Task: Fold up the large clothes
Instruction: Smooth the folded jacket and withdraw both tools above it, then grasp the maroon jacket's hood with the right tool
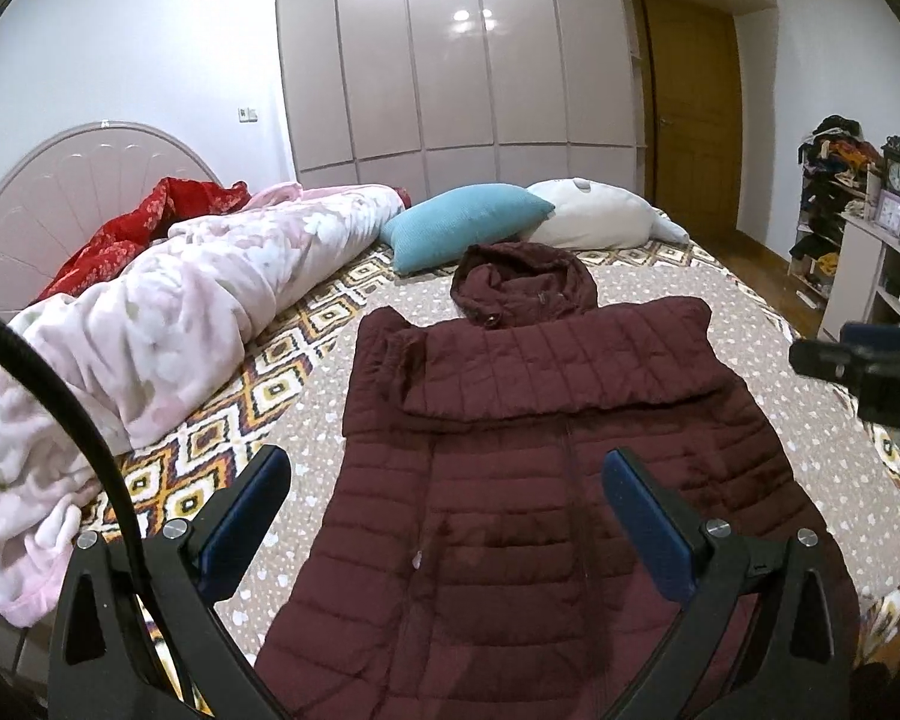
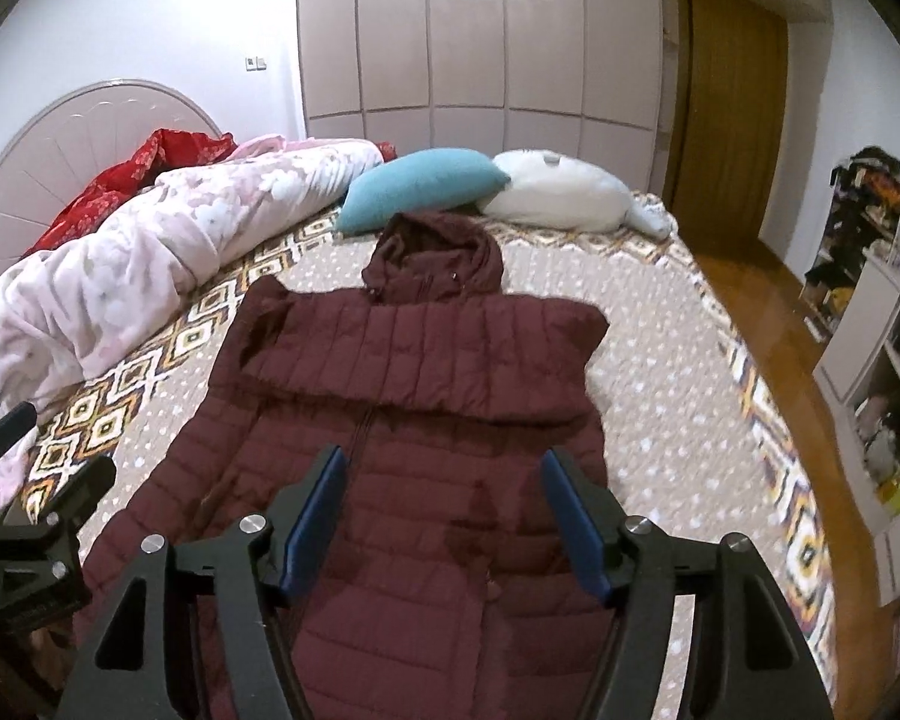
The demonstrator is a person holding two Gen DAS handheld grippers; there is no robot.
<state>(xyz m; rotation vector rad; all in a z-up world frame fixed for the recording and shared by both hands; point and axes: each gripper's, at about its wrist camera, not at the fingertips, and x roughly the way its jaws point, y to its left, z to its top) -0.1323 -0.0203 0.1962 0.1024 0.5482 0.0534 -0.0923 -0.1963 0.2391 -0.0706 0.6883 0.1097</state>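
Left wrist view: both the left claw (image 1: 444,468) and right claw (image 2: 444,468) hang wide open, empty, above the jacket (image 1: 510,450).

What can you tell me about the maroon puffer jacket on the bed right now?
The maroon puffer jacket is quilted in horizontal channels and looks like smooth padded synthetic fabric. It lies flat, front up, zipper closed down the middle, on the dotted bedspread. Both sleeves are folded across the chest into a band. The hood is crumpled and points toward the teal pillow. Neither gripper touches it; both hover above its lower half with jaws open.
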